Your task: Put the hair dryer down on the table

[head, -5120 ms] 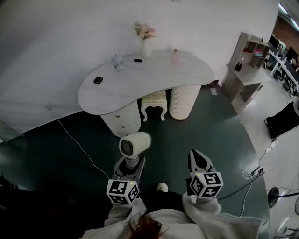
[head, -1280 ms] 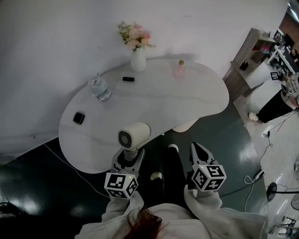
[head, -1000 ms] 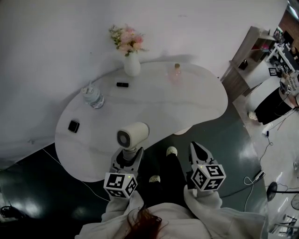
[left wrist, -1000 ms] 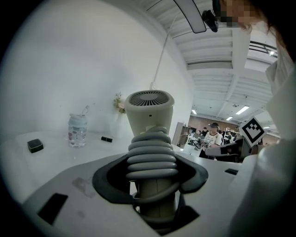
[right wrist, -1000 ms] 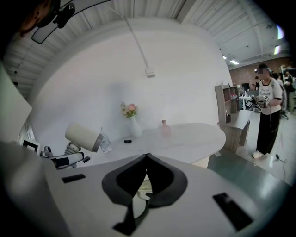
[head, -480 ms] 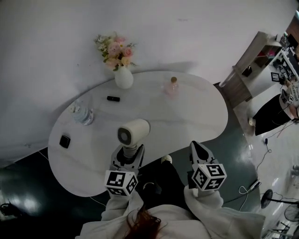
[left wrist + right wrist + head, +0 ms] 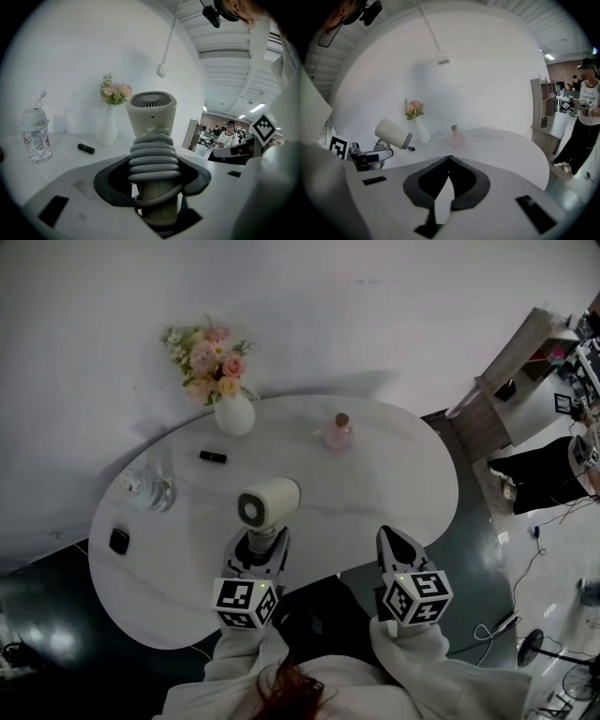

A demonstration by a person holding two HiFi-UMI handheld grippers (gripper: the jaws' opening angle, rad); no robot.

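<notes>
A cream hair dryer (image 7: 266, 502) with a ribbed grey cord wound round its handle (image 7: 154, 161) stands upright in my left gripper (image 7: 260, 549), which is shut on the handle. It hangs above the near part of the white curved table (image 7: 394, 474). In the right gripper view the hair dryer (image 7: 393, 133) shows at the left, held up over the tabletop. My right gripper (image 7: 394, 542) is shut with nothing in it, at the table's near edge, to the right of the dryer.
On the table stand a vase of flowers (image 7: 230, 409), a pink bottle (image 7: 337, 432), a clear water bottle (image 7: 150, 488), a small dark stick (image 7: 213, 457) and a dark square object (image 7: 119, 540). A person (image 7: 544, 479) and shelves (image 7: 516, 371) are at the right.
The view has moved in over the table, so the table and its objects have slid down and nearer. The hair dryer stays upright in my left gripper; the right gripper keeps its place.
</notes>
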